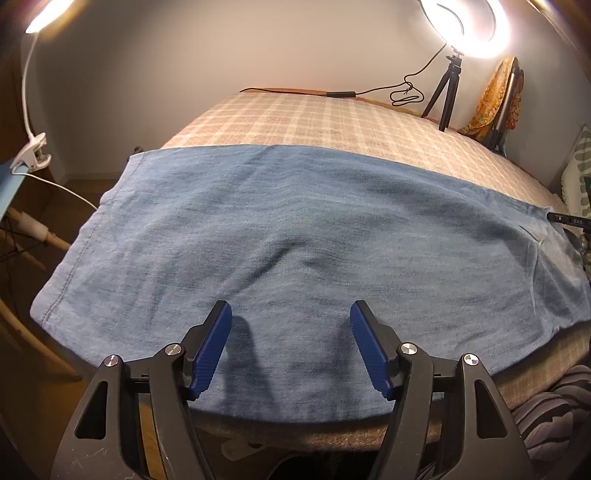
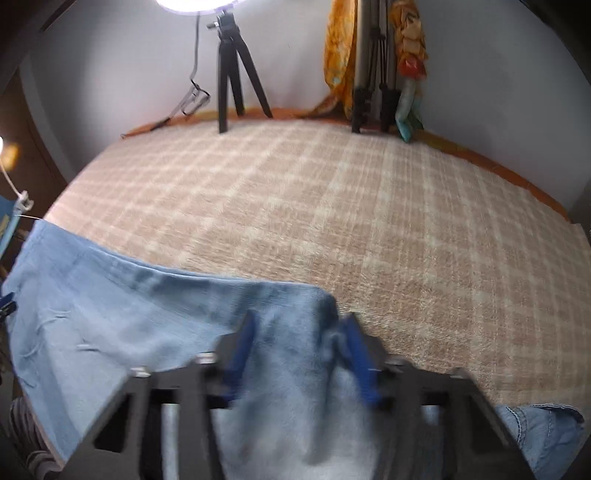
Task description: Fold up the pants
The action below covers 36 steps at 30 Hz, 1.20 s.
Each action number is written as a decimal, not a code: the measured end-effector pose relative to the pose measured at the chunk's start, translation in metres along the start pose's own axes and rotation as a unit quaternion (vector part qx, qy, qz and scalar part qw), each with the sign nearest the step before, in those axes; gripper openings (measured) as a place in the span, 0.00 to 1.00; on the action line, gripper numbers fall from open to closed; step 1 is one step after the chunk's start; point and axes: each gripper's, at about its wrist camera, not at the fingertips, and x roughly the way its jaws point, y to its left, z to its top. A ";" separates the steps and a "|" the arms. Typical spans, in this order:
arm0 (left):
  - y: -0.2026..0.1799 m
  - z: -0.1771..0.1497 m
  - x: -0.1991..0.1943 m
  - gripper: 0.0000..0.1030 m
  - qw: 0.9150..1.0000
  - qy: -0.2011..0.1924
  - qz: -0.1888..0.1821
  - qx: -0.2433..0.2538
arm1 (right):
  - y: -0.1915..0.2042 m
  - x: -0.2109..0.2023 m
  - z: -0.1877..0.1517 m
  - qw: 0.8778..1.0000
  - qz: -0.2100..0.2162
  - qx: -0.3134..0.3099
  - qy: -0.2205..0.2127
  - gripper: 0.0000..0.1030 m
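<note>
My left hand-held gripper [image 1: 290, 325] hovers released over pants [image 1: 295, 229]; right hand-held gripper [image 2: 301, 343] straddles bunched denim, grip unclear. Clamp both layers before lifting.

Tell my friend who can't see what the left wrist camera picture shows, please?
Blue denim pants lie spread flat across a checked blanket on a bed. The left gripper hovers over their near edge with its blue fingers apart and nothing between them. A bright ring light on a small tripod stands by the wall.

text: "BAS", partly legible | on: black bar [image 1: 570, 220], right edge
</note>
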 end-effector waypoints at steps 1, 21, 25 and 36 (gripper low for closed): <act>0.001 -0.001 -0.001 0.64 1.000 0.000 0.003 0.000 | 0.000 0.002 0.001 1.000 -0.011 0.000 -0.001 0.21; 0.062 -0.014 -0.036 0.64 0.995 -0.027 -0.001 -0.097 | -0.014 -0.024 0.013 0.992 -0.099 0.057 -0.056 0.19; 0.100 -0.026 -0.045 0.62 0.984 -0.038 -0.015 -0.171 | -0.001 -0.052 0.000 0.993 -0.038 0.069 -0.090 0.20; 0.196 -0.049 -0.040 0.61 0.933 -0.065 -0.048 -0.349 | 0.035 0.004 -0.012 0.999 -0.035 0.033 -0.012 0.29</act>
